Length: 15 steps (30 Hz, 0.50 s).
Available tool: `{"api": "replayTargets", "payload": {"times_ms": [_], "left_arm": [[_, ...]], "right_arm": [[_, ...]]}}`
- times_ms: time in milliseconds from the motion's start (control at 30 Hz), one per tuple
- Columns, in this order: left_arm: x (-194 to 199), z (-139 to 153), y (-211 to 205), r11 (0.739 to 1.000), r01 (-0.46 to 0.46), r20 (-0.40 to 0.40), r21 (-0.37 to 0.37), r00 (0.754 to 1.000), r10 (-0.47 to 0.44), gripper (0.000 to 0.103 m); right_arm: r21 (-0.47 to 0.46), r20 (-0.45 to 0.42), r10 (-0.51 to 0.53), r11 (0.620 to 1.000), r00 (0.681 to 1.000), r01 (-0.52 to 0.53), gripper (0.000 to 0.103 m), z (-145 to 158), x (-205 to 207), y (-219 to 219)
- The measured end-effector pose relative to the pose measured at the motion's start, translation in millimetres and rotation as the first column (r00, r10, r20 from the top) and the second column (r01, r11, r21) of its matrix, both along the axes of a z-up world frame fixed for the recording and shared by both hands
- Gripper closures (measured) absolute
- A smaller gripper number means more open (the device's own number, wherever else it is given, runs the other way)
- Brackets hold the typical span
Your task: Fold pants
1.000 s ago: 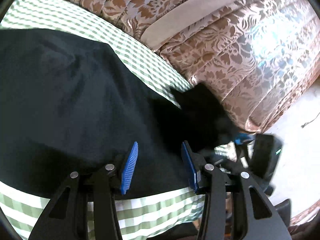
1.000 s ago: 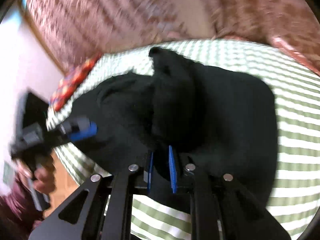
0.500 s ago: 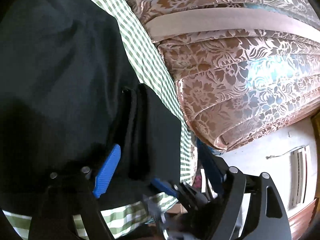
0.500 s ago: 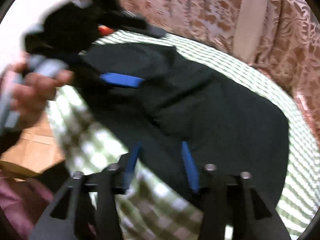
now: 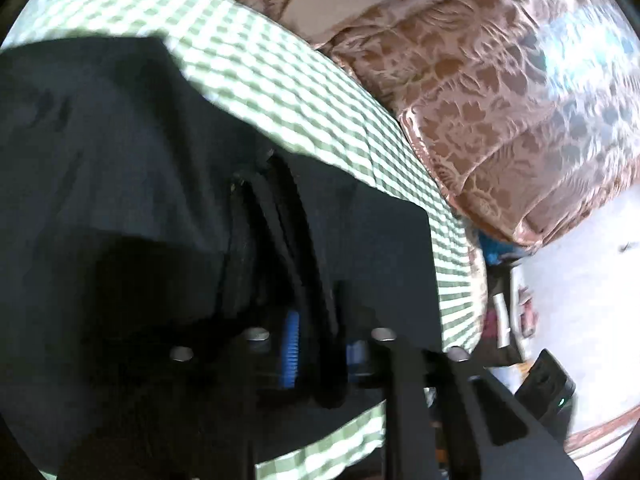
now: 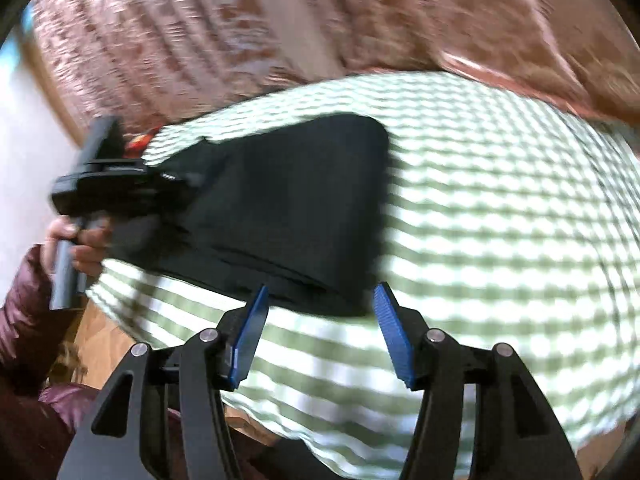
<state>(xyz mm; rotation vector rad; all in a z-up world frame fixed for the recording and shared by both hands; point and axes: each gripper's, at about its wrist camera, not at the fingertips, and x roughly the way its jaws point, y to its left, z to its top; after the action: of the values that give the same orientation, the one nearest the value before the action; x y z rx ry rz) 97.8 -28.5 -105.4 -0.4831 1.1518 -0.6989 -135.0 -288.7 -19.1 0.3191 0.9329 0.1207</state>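
Black pants (image 6: 280,216) lie folded in a compact rectangle on a green-and-white checked cloth (image 6: 500,216). In the left wrist view the pants (image 5: 120,168) fill the left half, with a thick stacked fold running toward me. My left gripper (image 5: 322,354) has that fold between its blue pads and its jaws are closing on it. From the right wrist view the left gripper (image 6: 112,184) sits at the pants' far left end, held by a hand (image 6: 80,236). My right gripper (image 6: 321,296) is open just at the pants' near edge, gripping nothing.
A brown floral curtain (image 5: 500,92) hangs behind the checked surface, also blurred as the curtain (image 6: 240,32) in the right wrist view. A maroon sleeve (image 6: 24,320) is at the lower left. The cloth's edge drops off on the right to pale floor (image 5: 580,280).
The right gripper let go of the pants, opened and pulled back to their near edge. The left jaws opened wide around the stacked fold, then closed on it. The pants now lie flatter.
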Motion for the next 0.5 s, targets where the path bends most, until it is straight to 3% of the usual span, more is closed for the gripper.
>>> {"api": "replayTargets", "payload": {"times_ms": [67, 267, 333, 433, 500], "left_arm": [[-7, 17, -1, 1.000, 0.021, 0.067, -0.013, 0.998, -0.020, 0.092], [-31, 50, 22, 0.996, 0.006, 0.151, -0.090, 0.988, 0.008, 0.092], [-37, 41, 31, 0.999, -0.021, 0.162, -0.040, 0.986, 0.027, 0.092], [-38, 4, 39, 0.995, -0.044, 0.108, 0.089, 0.994, 0.034, 0.092], [-38, -15, 41, 0.992, -0.050, 0.080, 0.117, 0.996, 0.041, 0.092]], "right_arm": [[-0.011, -0.025, -0.039, 0.999, 0.999, 0.039, 0.048, -8, -4, -5], [-0.009, -0.029, -0.059, 0.998, 0.998, 0.058, 0.048, -21, 2, 4], [0.000, -0.031, -0.049, 0.999, 0.998, 0.049, 0.048, -25, 4, 7], [-0.056, -0.083, -0.026, 0.998, 0.996, 0.022, 0.048, -34, 8, 12], [-0.048, -0.085, -0.019, 0.999, 0.996, 0.015, 0.048, -31, 6, 8]]}}
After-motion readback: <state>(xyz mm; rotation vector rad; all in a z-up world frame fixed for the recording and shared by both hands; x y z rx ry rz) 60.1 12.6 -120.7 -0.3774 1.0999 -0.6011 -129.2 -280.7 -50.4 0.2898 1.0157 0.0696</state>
